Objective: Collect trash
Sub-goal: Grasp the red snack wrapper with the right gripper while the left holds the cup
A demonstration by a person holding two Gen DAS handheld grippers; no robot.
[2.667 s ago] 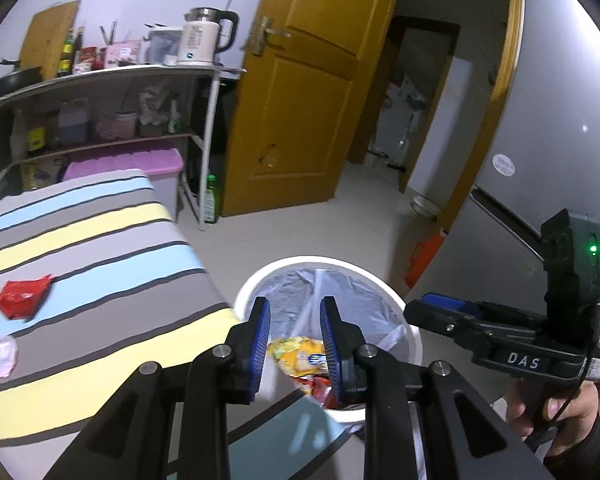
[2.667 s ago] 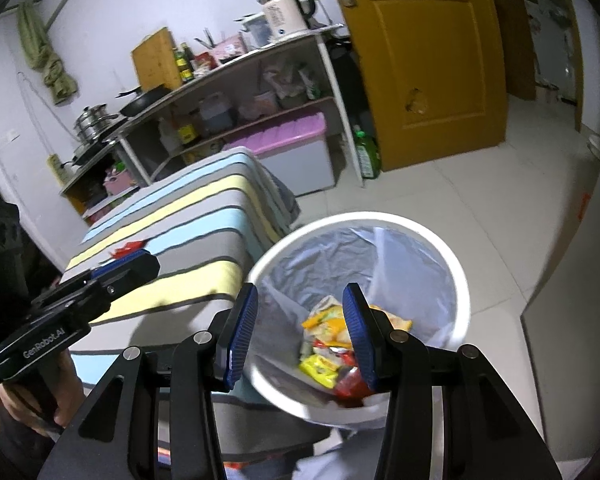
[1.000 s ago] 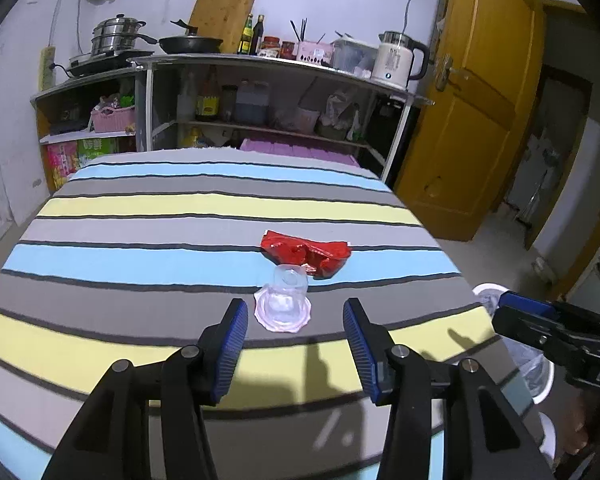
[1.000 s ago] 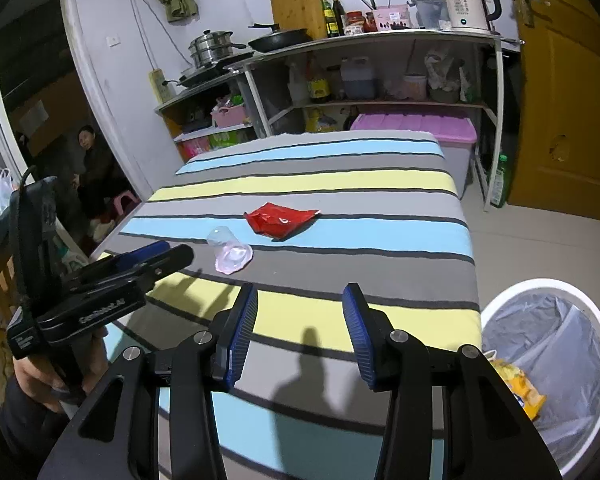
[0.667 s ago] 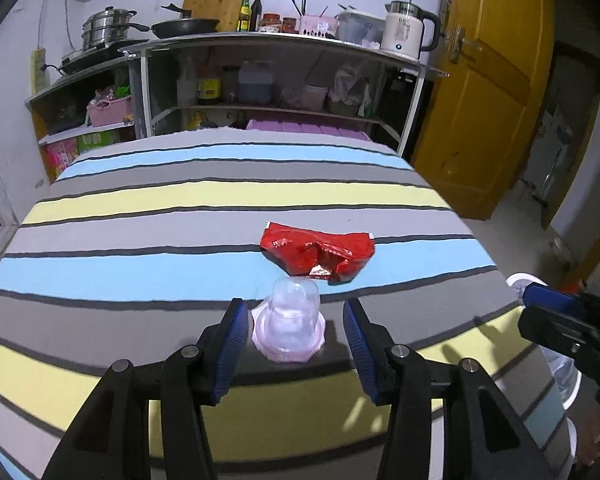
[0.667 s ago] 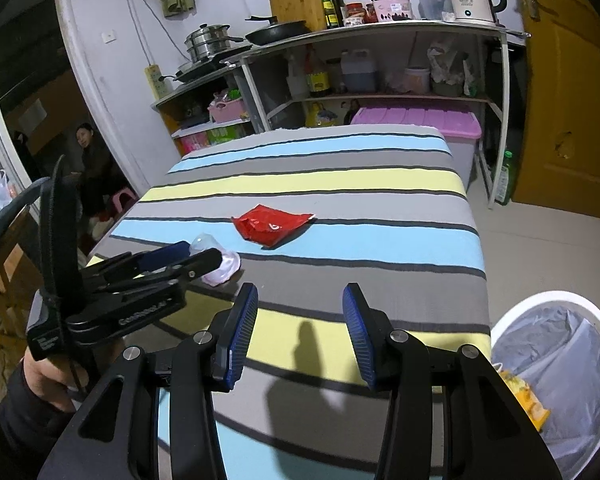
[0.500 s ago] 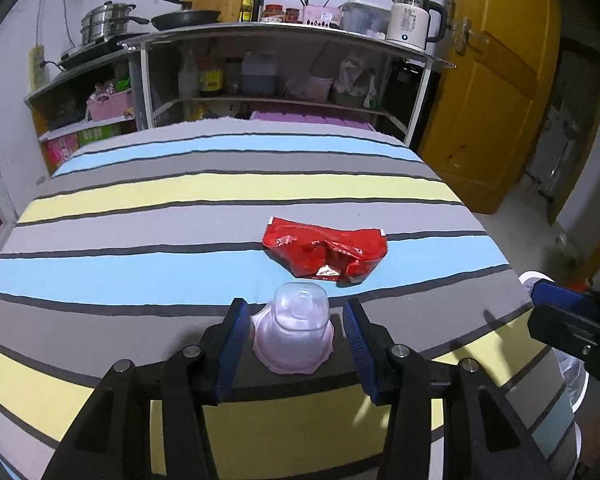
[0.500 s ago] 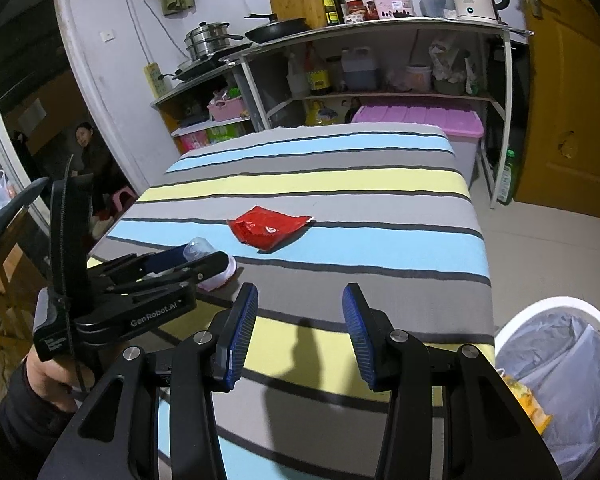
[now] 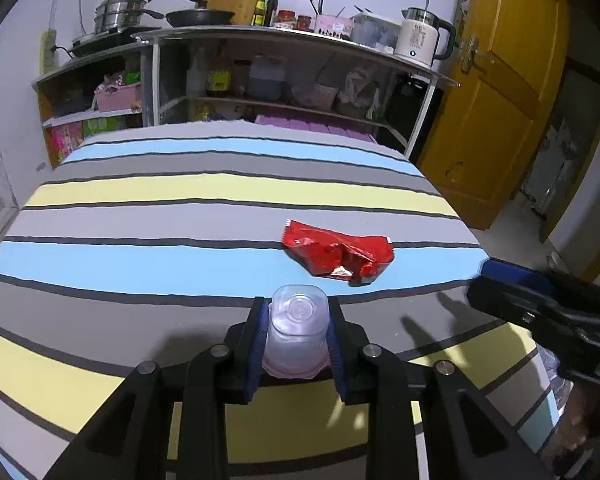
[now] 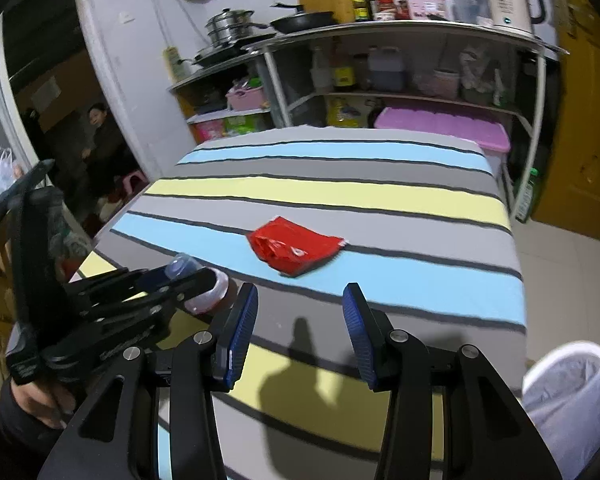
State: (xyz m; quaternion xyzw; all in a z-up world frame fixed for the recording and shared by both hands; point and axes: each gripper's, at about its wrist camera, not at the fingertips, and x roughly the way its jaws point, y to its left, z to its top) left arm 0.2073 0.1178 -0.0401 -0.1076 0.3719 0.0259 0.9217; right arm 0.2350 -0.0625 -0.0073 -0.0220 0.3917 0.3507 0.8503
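A clear plastic cup [image 9: 298,332] lies on its side on the striped table [image 9: 220,188], between the blue pads of my left gripper [image 9: 298,308]. The jaws are closing and both pads touch the cup's sides. A crumpled red wrapper [image 9: 338,256] lies on the blue stripe just beyond, to the right. In the right wrist view my right gripper [image 10: 300,300] hovers open and empty over the table, short of the red wrapper [image 10: 294,246]. The left gripper [image 10: 188,276] with the cup [image 10: 214,292] shows at its left.
A white bin with a plastic liner [image 10: 572,380] stands off the table's right corner. Behind the table is a metal shelf [image 9: 284,36] with pans, bottles and a kettle, and a yellow door [image 9: 496,112]. A person [image 10: 100,136] sits far left.
My left gripper moved forward over the cup and its jaws narrowed onto it. My right gripper shifted over the table, bringing the red wrapper nearer and more central.
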